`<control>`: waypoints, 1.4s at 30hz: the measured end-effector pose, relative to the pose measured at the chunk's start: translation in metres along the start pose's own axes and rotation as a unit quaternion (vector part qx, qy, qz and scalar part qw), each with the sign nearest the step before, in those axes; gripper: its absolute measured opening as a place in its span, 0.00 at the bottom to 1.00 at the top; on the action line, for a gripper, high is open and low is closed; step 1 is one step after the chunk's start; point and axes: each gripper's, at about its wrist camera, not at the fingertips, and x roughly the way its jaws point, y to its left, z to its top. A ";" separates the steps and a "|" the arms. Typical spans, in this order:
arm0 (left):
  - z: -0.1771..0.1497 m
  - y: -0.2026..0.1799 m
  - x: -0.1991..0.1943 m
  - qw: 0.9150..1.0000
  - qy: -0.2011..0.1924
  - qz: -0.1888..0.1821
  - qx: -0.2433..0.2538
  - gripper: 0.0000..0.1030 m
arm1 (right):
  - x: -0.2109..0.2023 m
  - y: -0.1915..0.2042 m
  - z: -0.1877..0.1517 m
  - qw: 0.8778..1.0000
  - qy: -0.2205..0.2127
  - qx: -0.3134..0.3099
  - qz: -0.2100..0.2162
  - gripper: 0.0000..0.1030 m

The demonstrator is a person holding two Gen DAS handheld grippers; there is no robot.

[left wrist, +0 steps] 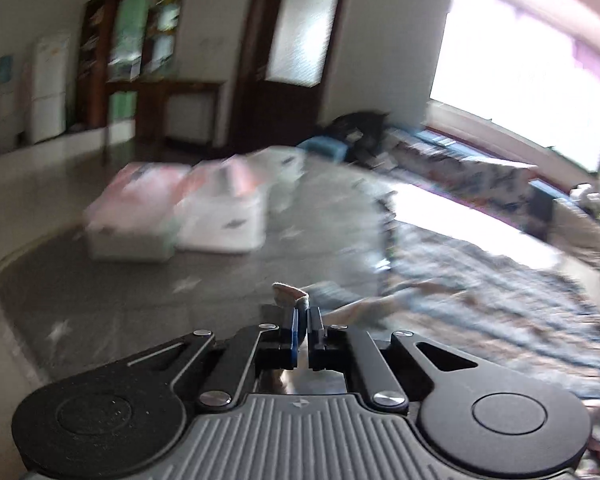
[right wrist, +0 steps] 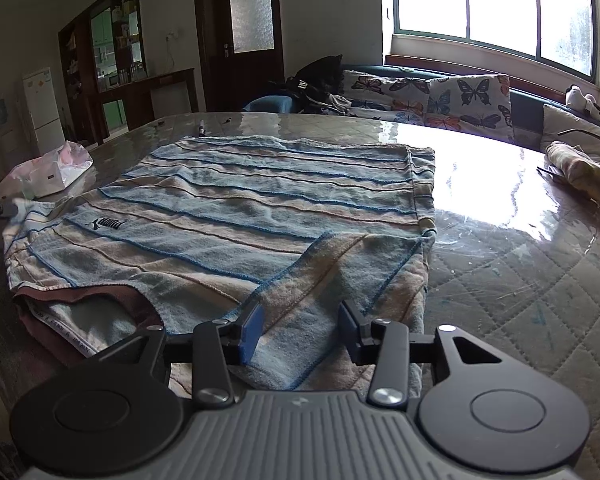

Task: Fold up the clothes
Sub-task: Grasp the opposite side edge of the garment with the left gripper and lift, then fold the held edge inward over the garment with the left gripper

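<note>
Your striped shirt [right wrist: 236,216] lies spread flat on the glossy surface [right wrist: 500,248], body unfolded, so most of the folding is left. One sleeve [right wrist: 324,280] is already turned in over the body near you. Your right tool [right wrist: 300,332] hangs released, jaws apart, with that sleeve lying between them and not pinched. Your left tool [left wrist: 303,320] is clenched on a small bit of the shirt's edge [left wrist: 290,294] at the far left side; that view is blurred.
</note>
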 end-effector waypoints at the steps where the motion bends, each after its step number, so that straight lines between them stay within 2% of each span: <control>1: 0.002 -0.006 -0.003 1.000 -0.006 -0.016 0.005 0.04 | 0.000 0.000 0.000 1.000 -0.001 0.001 0.000 0.41; 6: 0.009 -0.032 -0.010 0.994 -0.011 -0.107 0.014 0.04 | -0.001 -0.001 -0.001 1.000 -0.003 0.005 0.003 0.41; 12: 0.001 -0.077 -0.011 0.977 -0.001 -0.202 0.066 0.04 | -0.001 -0.002 -0.001 1.000 -0.005 0.007 0.002 0.42; 16: -0.008 -0.102 -0.011 0.965 0.011 -0.247 0.089 0.04 | -0.001 -0.002 -0.002 1.000 -0.006 0.009 0.003 0.42; 21: -0.021 -0.121 -0.004 0.953 0.044 -0.275 0.118 0.04 | -0.001 -0.002 -0.002 1.000 -0.006 0.010 0.003 0.42; 27: -0.035 -0.117 0.008 0.951 0.095 -0.260 0.140 0.07 | -0.001 -0.002 -0.001 1.000 -0.005 0.010 0.005 0.43; 29: -0.035 -0.109 0.006 0.950 0.099 -0.261 0.141 0.08 | -0.001 -0.003 -0.001 1.000 -0.005 0.011 0.006 0.43; 32: -0.031 -0.099 0.004 0.953 0.095 -0.248 0.146 0.15 | -0.001 -0.002 -0.001 1.000 -0.004 0.012 0.007 0.46; 37: -0.027 -0.079 0.014 0.969 0.104 -0.188 0.125 0.15 | -0.001 -0.001 -0.001 1.000 -0.004 0.011 0.008 0.47; 40: -0.029 -0.075 0.008 0.974 0.074 -0.149 0.155 0.15 | -0.001 -0.002 -0.001 1.000 -0.004 0.011 0.008 0.47; 42: -0.031 -0.074 0.008 0.974 0.071 -0.135 0.168 0.15 | -0.001 -0.001 -0.001 1.000 -0.004 0.011 0.008 0.47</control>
